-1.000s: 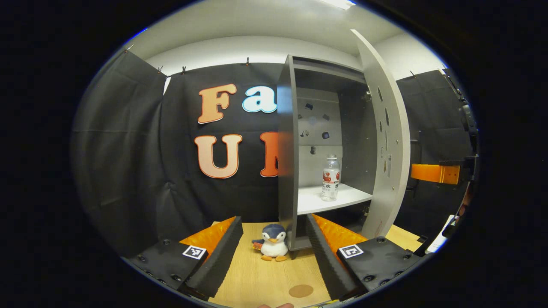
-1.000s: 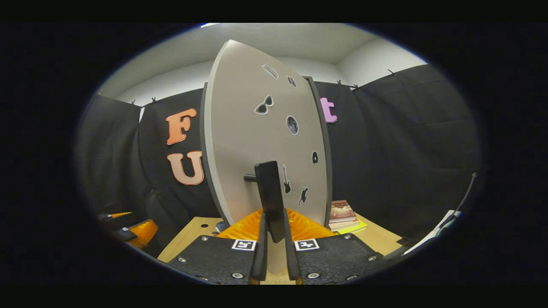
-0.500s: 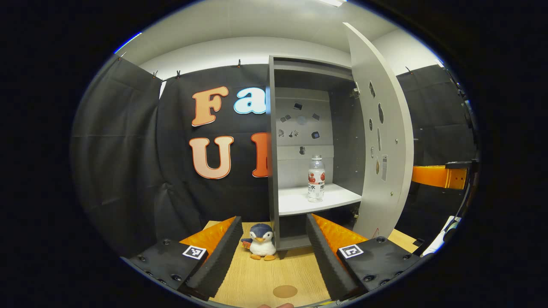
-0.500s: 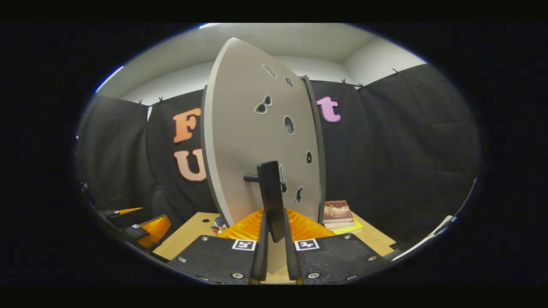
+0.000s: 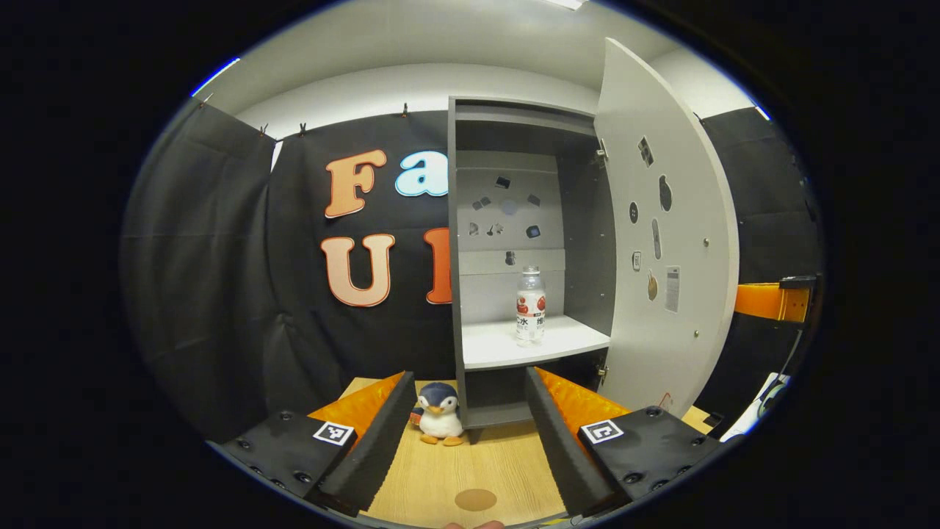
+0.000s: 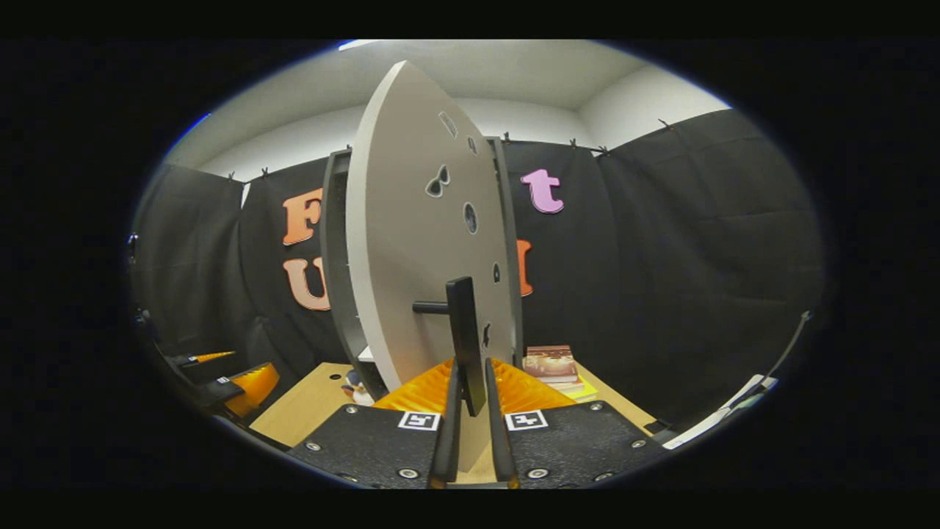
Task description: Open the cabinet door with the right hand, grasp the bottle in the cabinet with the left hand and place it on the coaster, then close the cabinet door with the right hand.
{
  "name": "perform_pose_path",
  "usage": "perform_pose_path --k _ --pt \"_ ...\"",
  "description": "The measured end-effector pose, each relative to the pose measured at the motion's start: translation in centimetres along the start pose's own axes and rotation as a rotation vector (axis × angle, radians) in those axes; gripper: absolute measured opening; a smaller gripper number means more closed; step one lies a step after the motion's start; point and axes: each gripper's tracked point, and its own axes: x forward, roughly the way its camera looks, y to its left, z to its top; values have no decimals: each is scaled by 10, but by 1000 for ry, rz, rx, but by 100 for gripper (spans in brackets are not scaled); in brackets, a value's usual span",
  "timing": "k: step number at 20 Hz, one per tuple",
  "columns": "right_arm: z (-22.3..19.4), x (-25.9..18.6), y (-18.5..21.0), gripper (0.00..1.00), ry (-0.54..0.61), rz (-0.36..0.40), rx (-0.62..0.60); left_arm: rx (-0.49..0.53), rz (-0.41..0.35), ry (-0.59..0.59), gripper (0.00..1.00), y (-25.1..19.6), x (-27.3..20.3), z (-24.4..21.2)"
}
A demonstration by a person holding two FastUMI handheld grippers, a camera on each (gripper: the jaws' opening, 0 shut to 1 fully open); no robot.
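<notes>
step: door open, my right hand-held gripper pinching its handle | left hand-held gripper spread | next: reach bottle on shelf

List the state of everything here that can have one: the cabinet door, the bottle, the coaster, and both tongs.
Cabinet door: swung wide open.
Bottle: upright on the cabinet shelf, untouched.
Coaster: bare, on the table.
Left tongs: open, holding nothing.
Right tongs: shut on the door handle.
Penguin toy: upright beside the cabinet.
</notes>
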Motion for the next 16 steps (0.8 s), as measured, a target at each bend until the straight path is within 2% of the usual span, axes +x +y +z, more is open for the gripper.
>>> perform_pose_path --k 1,2,3,6,7,9,10,13,14,15,16 --pt "0 0 -2 16 2 -1 -2 0 -1 1 99 -3 0 -1" --pt "-1 -1 -5 18 5 -6 2 1 -1 2 97 -6 -1 -1" --pt "-2 -1 -6 15 13 -12 4 2 -3 4 97 -9 0 -1" --pt "-4 -3 -14 16 20 -22 1 1 -8 13 96 -17 -2 -4" --pt "-5 -3 -15 14 25 -24 6 1 -7 17 99 -20 -3 -5" --pt "-7 -6 -18 18 31 -34 13 -1 -4 19 96 -23 -3 -5" --pt "-6 -6 -19 14 29 -31 14 -3 -6 22 96 -25 -3 -6" --pt "-6 -6 -27 13 28 -47 -3 -4 -4 27 97 -28 -4 -7" --pt "-5 -7 -29 21 25 -50 -5 -8 -4 28 96 -29 -5 -7" --pt "-4 -8 -30 10 22 -55 1 -10 -2 29 96 -29 -6 -7" --pt "-4 -7 -31 16 19 -61 3 -11 0 29 96 -29 -6 -7"
